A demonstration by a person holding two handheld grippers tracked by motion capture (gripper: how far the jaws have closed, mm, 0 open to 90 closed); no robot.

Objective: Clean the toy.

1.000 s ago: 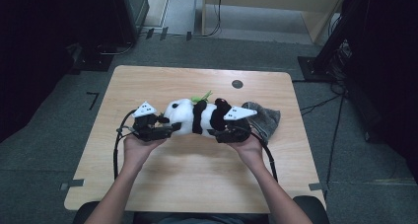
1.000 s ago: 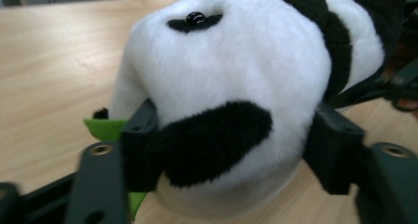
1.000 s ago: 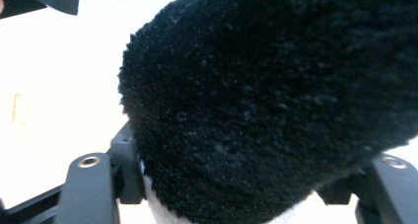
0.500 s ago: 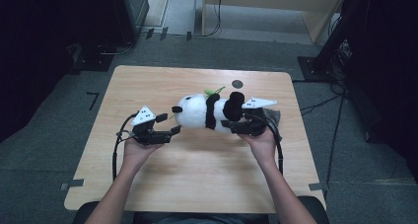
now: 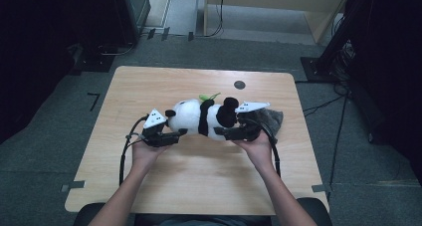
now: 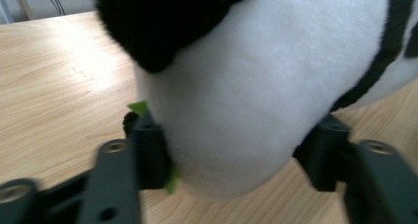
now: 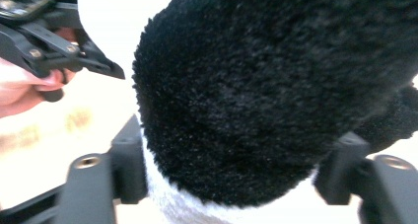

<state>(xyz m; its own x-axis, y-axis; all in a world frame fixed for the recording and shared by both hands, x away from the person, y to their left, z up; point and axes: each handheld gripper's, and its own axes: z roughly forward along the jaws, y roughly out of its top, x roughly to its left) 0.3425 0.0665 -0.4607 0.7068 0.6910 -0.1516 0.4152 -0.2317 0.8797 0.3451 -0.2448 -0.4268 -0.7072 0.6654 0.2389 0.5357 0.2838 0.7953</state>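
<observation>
Since the frame half a second back, the panda plush (image 5: 201, 117) had shifted slightly toward my left gripper (image 5: 176, 135), and that gripper's jaws had just been closing around the white head end.

Left side first. From the high view I saw the left gripper held low over the wooden table (image 5: 149, 86), its jaws reaching to the plush's head. The left gripper view gave what the high view could not: the white fur bulged between both black jaws, pads pressed into it on either side, so I logged it as clamped on the plush. A green scrap (image 6: 138, 107) sat beside the near jaw, and a black ear (image 6: 162, 21) hung above.

Centre: the plush lay on its side across the middle of the table, green sprig (image 5: 209, 96) at its far edge.

Right side: the right gripper (image 5: 230, 133) met the black leg end; its jaws had just been opening. In the right gripper view black fur swelled between the jaws and touched both pads, still held. A grey bundle (image 5: 272, 118) lay behind it.

No readable writing anywhere.
</observation>
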